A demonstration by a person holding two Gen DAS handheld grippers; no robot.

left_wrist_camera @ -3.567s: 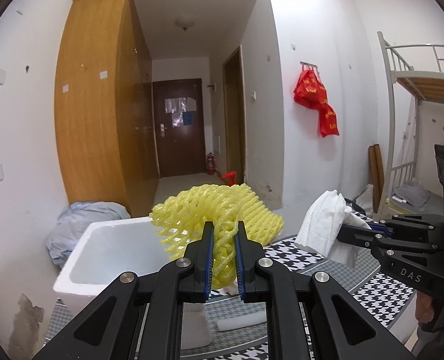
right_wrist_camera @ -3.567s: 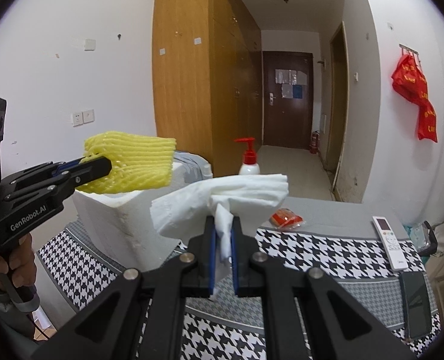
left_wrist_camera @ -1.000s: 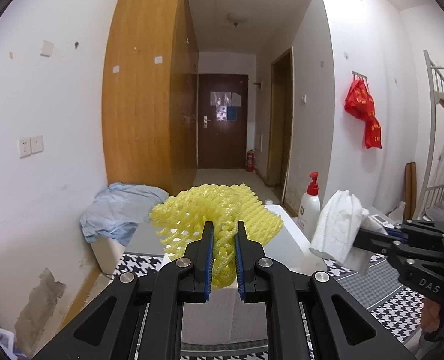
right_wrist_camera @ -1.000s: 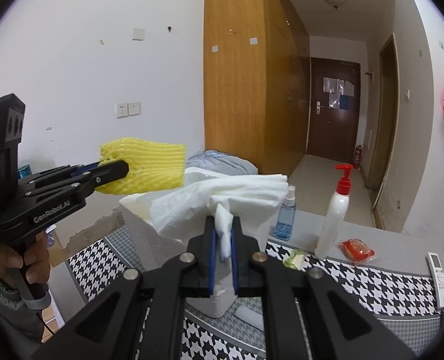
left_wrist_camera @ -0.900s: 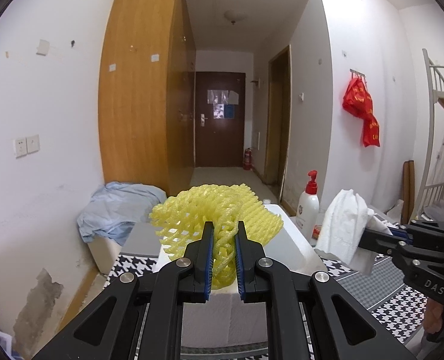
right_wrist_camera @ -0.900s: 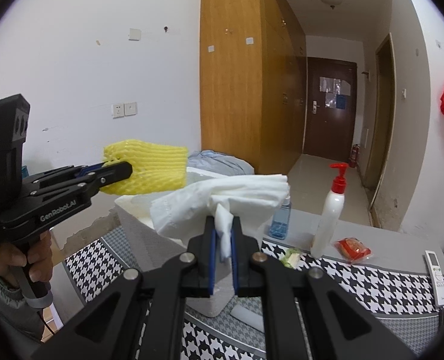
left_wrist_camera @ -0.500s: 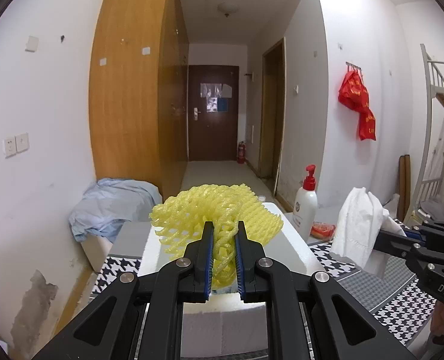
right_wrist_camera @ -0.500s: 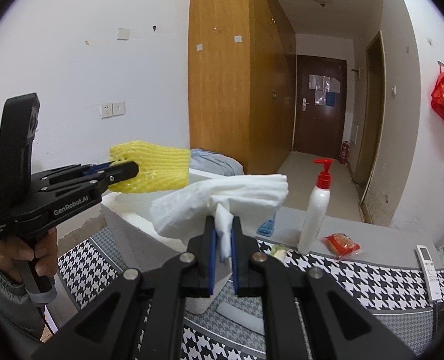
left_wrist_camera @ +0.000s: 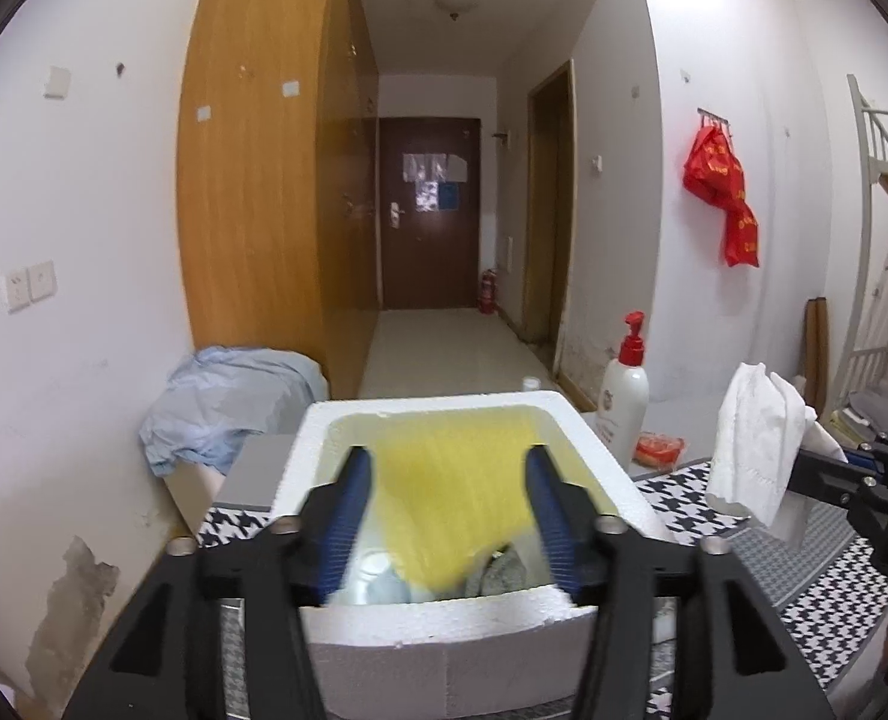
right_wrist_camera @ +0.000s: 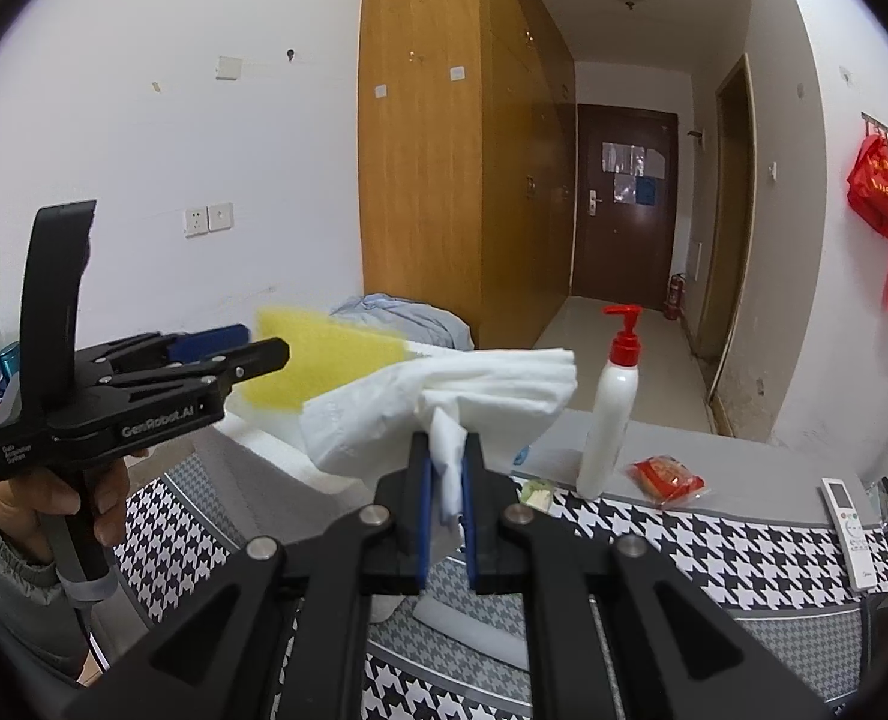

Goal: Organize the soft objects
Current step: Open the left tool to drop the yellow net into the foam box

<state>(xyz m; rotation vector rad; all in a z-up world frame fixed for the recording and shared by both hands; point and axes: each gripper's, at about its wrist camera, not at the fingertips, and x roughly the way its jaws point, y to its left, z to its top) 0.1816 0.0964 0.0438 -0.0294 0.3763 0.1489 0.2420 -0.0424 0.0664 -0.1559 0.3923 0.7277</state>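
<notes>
A blurred yellow foam net (left_wrist_camera: pixel 444 498) drops between the pads of my left gripper (left_wrist_camera: pixel 447 456), whose jaws are opening and no longer press on it. It is falling into the white foam box (left_wrist_camera: pixel 444 648) right below. In the right wrist view the same net (right_wrist_camera: pixel 324 366) hangs just past the left gripper (right_wrist_camera: pixel 264 348). My right gripper (right_wrist_camera: pixel 444 450) is shut on a crumpled white cloth (right_wrist_camera: pixel 474 384), held above the table to the right of the box. That white cloth (left_wrist_camera: pixel 756 438) also shows at the right edge of the left wrist view.
A white pump bottle with a red top (right_wrist_camera: pixel 615 408), a red packet (right_wrist_camera: pixel 666 480) and a remote (right_wrist_camera: pixel 852 528) lie on the houndstooth tablecloth (right_wrist_camera: pixel 714 546). A blue fabric bundle (left_wrist_camera: pixel 228 396) sits behind the box by the wall. A hand (right_wrist_camera: pixel 54 510) holds the left gripper.
The left jaws have come apart and let go of the yellow net, which now falls into the foam box. The right gripper keeps its hold on the white cloth.
</notes>
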